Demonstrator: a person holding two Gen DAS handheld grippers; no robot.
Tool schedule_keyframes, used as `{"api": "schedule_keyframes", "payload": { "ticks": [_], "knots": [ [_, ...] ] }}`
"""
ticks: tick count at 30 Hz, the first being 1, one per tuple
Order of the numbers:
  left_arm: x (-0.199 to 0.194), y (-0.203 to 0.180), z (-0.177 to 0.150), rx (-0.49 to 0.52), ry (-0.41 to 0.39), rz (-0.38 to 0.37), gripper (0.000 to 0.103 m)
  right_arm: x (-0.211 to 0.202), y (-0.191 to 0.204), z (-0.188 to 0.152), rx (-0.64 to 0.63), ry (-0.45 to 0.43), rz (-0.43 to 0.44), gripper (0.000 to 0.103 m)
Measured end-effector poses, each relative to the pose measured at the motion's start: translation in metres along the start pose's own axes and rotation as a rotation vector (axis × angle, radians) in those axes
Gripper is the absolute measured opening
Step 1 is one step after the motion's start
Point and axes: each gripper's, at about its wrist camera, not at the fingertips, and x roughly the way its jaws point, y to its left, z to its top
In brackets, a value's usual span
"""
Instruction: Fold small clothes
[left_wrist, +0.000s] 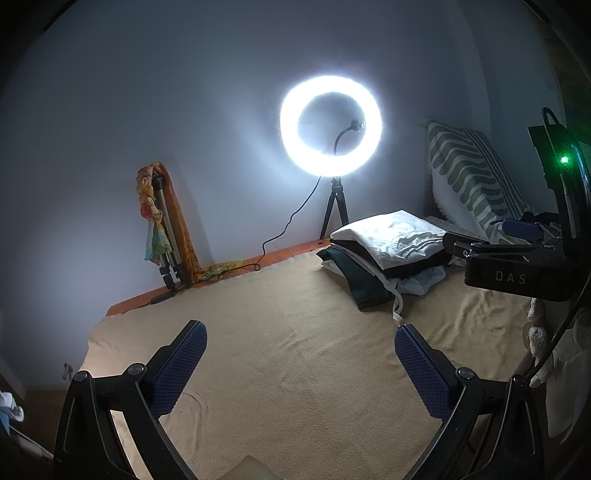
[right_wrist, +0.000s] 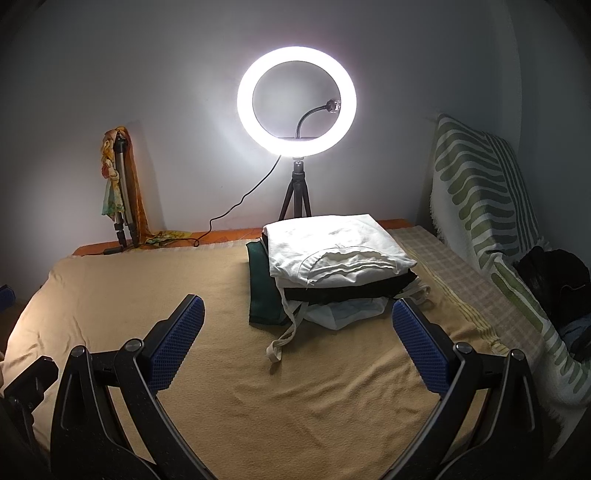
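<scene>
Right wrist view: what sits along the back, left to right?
Folded tripod with scarf → ring light → stack of folded clothes → striped green pillow → dark clothing heap.

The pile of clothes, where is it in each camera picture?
Left wrist view: the pile of clothes sits right of centre on the tan blanket.
Right wrist view: the pile sits near the centre, straight ahead.
Shared landmark: the ring light glows behind it in both.

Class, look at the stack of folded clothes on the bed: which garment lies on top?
The white garment lies on top of the pile, brightly lit. Beneath it sit a black layer and a dark green piece jutting out left.
</scene>
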Motion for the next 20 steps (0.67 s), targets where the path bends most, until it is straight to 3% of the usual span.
{"api": "schedule_keyframes", "payload": {
  "ticks": [20],
  "knots": [
    [-0.0014,0.0026,-0.0012,-0.018,0.004,0.012,0.103,0.009,0.0012,-0.0021,-0.026,0.01,0.019,0.103]
  ]
}}
